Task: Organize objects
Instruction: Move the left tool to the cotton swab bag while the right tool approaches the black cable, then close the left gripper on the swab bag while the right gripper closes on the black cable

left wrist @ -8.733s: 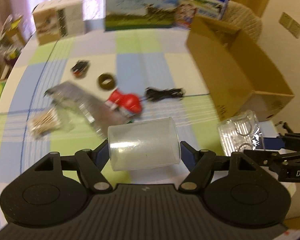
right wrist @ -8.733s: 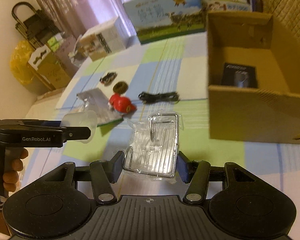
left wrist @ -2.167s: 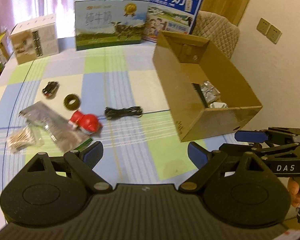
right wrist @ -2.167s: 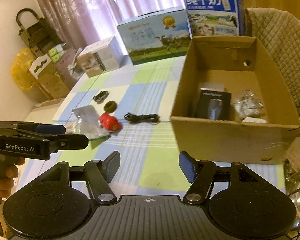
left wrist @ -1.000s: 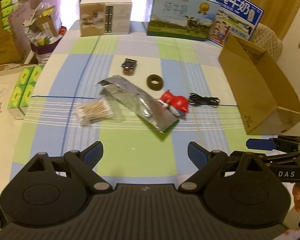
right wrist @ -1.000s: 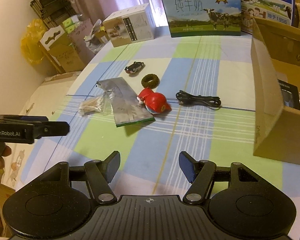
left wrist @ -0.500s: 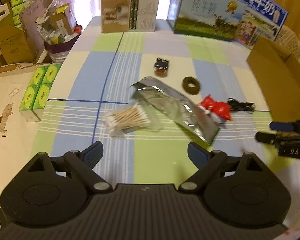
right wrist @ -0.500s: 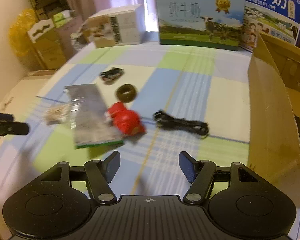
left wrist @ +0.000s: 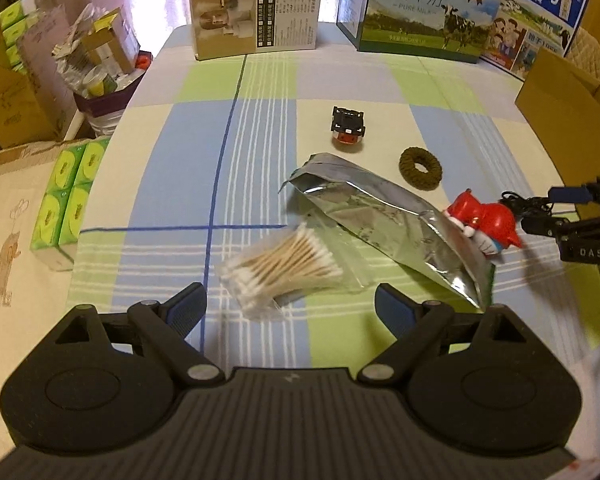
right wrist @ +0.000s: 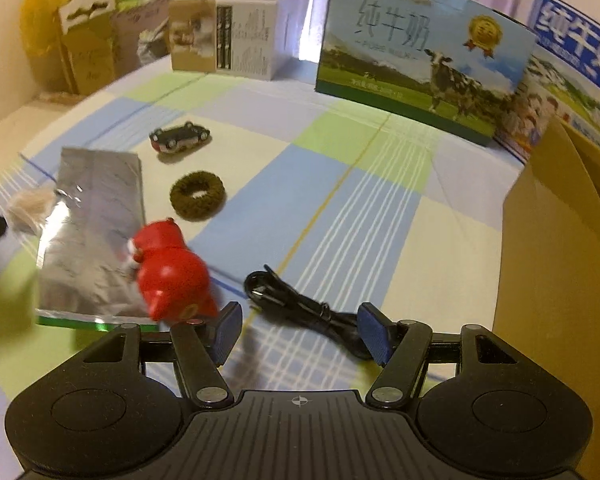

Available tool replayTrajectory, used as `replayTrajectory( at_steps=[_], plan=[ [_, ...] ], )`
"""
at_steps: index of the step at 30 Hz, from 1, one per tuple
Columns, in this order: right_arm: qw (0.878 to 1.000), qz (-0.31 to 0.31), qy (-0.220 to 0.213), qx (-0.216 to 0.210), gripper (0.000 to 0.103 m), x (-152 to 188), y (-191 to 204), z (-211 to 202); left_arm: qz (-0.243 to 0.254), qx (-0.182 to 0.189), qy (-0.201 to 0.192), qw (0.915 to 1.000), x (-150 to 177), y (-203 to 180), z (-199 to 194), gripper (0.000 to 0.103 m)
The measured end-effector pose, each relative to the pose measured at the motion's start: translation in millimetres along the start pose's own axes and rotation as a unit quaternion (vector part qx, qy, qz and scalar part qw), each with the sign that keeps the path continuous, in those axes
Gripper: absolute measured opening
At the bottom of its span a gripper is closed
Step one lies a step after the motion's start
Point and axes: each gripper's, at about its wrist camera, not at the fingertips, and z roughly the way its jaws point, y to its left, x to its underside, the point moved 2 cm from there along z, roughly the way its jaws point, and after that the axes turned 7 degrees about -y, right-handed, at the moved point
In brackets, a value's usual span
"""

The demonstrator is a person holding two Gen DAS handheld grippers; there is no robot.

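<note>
1. Cardboard box [right wrist: 560, 264]: the drop target, at table's right edge.
2. Foil pouch [left wrist: 384, 216], left of box, untouched.
3. Left gripper [left wrist: 290, 308]: jaws wide, empty, lining up on cotton swab bag [left wrist: 284, 270] (next: descend, close).
4. Right gripper [right wrist: 300, 334]: jaws wide, over black cable [right wrist: 300, 304] beside box.

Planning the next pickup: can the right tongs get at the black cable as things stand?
Probably yes. The right tongs are open, low over the table, with the black cable lying partly between the fingers. The red toy sits close beside the left finger, but nothing covers the cable.
</note>
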Motion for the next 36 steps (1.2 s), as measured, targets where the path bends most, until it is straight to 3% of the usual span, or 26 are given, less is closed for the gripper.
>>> replayTrajectory(
  at_steps=[6, 10, 16, 24, 30, 34, 36],
  plan=[
    [0.999, -0.034, 0.013, -0.007, 0.06, 0, -3, 19, 0.019, 0.014, -0.002, 0.9997, -3, 6, 9, 0.089],
    [0.998, -0.017, 0.031, -0.043, 0.033, -1, -5, 21, 0.048, 0.026, -0.008, 0.9985, -5, 5, 12, 0.089],
    [0.996, 0.047, 0.06, -0.051, 0.014, 5, -7, 9, 0.096, 0.047, -0.015, 0.9942, -11, 2, 19, 0.088],
    [0.988, 0.114, 0.083, -0.059, 0.013, 25, -1, -22, 0.153, 0.082, 0.017, 0.9847, -9, -1, 43, 0.082],
    [0.985, 0.137, 0.084, -0.061, 0.013, 37, 4, -39, 0.145, 0.092, 0.04, 0.9844, -9, 3, 58, 0.063],
    [0.986, 0.137, 0.076, -0.054, 0.013, 38, 7, -41, 0.122, 0.086, 0.041, 0.9879, -8, 1, 52, 0.038],
    [0.986, 0.141, 0.072, -0.05, 0.015, 38, 8, -42, 0.101, 0.079, 0.046, 0.9907, -6, -1, 48, 0.034]
  ],
)
